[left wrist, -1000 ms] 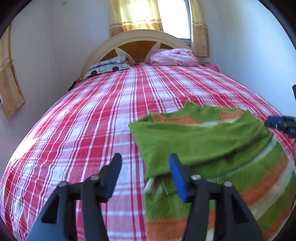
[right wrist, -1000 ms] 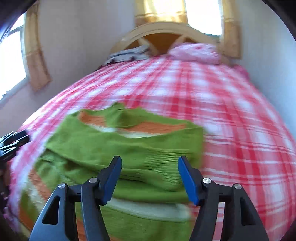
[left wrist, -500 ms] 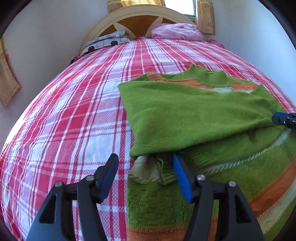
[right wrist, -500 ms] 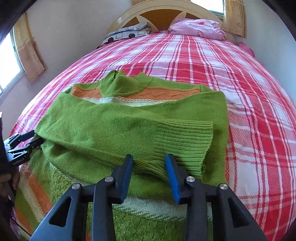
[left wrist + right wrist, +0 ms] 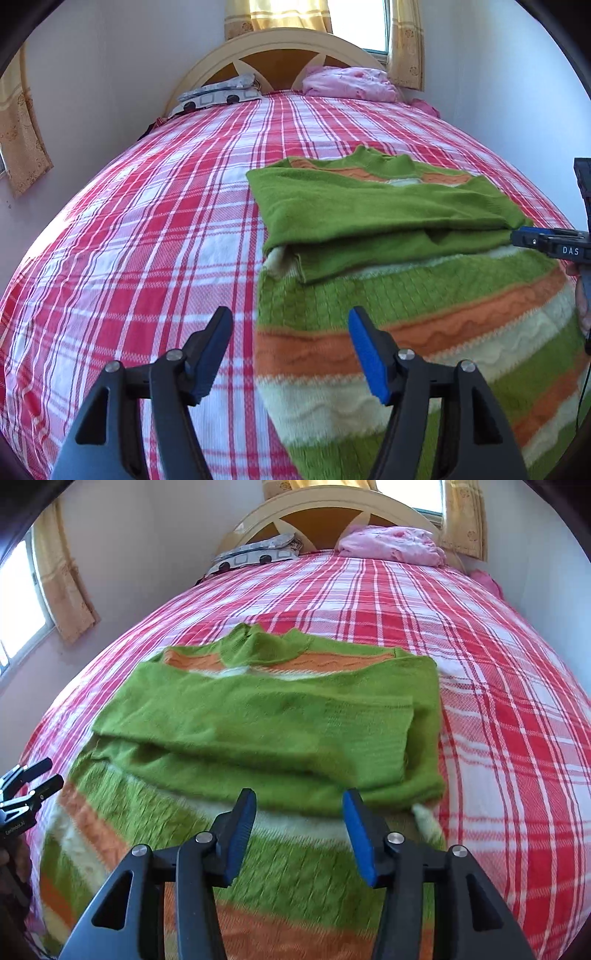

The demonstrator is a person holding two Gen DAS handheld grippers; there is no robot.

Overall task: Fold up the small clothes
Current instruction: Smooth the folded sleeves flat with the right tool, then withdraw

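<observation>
My left gripper (image 5: 290, 343) points fwd & down, jaws apart w/ nothing pinched; they've just been opening a bit more. Black left finger, blue pad (image 5: 365, 358) on the right one. My right gripper (image 5: 297, 830) is angled down too, jaws apart, nothing between; they've just been opening again. From the left cam, the right gripper's tip pokes in at the right edge, part of my hand (image 5: 583, 295) behind it. From the right cam, the left gripper shows at the far left edge.
</observation>
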